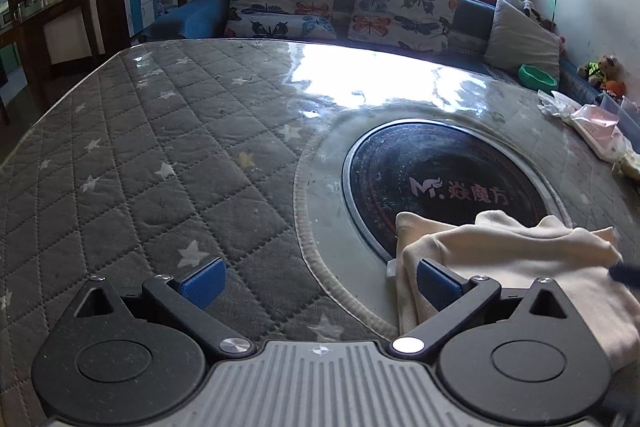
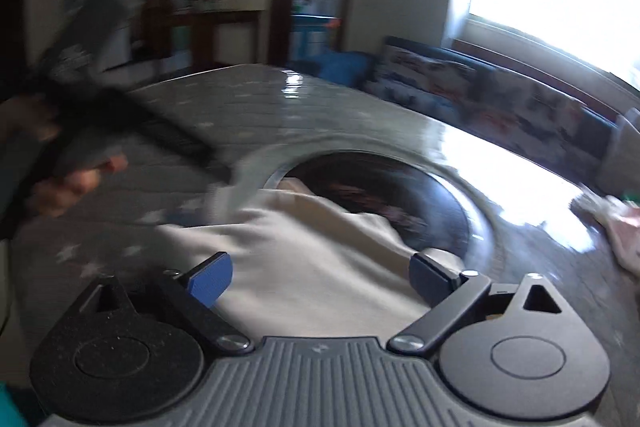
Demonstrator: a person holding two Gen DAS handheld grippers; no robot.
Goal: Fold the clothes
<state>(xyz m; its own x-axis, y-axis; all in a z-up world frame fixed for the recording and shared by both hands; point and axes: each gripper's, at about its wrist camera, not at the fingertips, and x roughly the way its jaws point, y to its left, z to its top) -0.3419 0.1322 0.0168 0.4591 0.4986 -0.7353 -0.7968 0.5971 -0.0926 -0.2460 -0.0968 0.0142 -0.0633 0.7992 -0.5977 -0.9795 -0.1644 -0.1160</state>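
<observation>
Cream garment (image 1: 520, 259) lies bunched at the worktop's (image 1: 160, 147) near edge; both grippers (image 1: 320, 283) (image 2: 320, 279) hover released, positioned for grasping.

One cream garment (image 1: 516, 259), two butterfly cushions (image 1: 282, 7).

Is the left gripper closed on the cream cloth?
No: the left gripper stands wide open, and the cream cloth lies beside its right finger, not between the fingers.
</observation>
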